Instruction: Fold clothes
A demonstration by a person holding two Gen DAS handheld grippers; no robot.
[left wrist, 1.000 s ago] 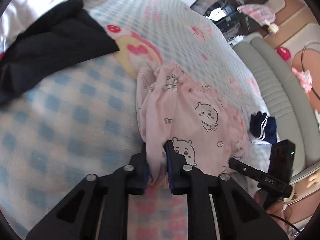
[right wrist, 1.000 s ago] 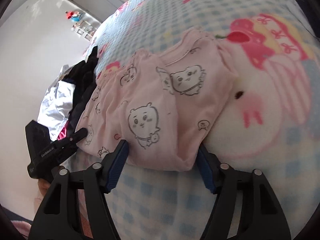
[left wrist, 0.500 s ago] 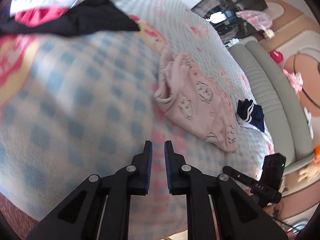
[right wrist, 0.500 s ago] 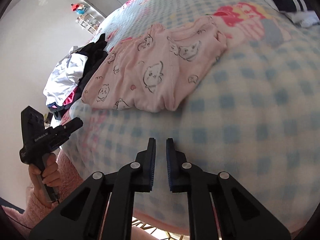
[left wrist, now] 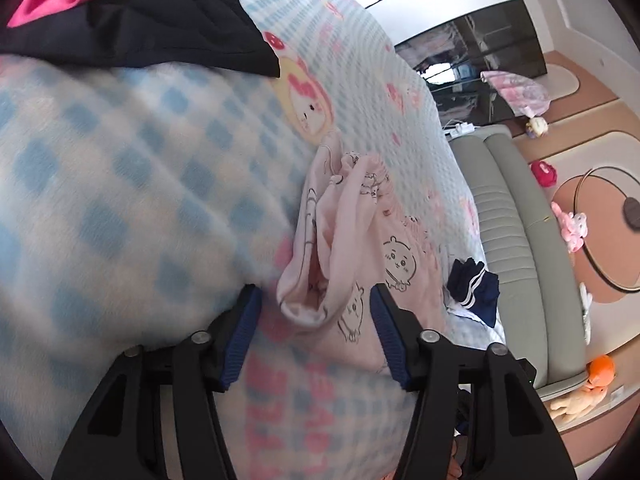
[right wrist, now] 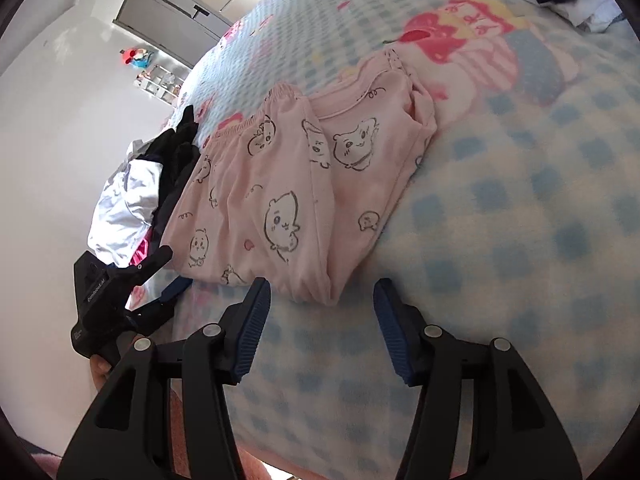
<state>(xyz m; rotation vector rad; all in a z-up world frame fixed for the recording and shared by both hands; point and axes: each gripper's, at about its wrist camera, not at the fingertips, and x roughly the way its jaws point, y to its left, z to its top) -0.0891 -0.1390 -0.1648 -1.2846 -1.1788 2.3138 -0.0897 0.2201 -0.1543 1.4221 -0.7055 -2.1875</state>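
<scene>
Biggest thing here is your bed [right wrist: 520, 208], covered in a blue-and-white checked blanket [left wrist: 120, 208] with pink cartoon prints. Everything else I'll place off the pink pajamas [right wrist: 288, 200], which lie folded in a loose bundle on that blanket, little bear faces all over them.

Behind the pajamas, toward the wall, there's a heap of black clothing [left wrist: 160, 24] mixed with a white garment [right wrist: 120, 208] and a bit of hot pink. On the opposite side of the pajamas, near the bed's edge, sits a small navy piece with white stripes [left wrist: 474, 292], and past that a grey-green sofa [left wrist: 508, 232].

Your left tongs [left wrist: 316, 304] are spread wide, one finger on each side of the pajamas' near end, right at the open cuff, nothing pinched. Your right tongs [right wrist: 322, 304] are also wide apart, straddling the pajamas' near folded corner, just short of the fabric. From the right view you can see your hand [right wrist: 100, 368] around the left handle.
</scene>
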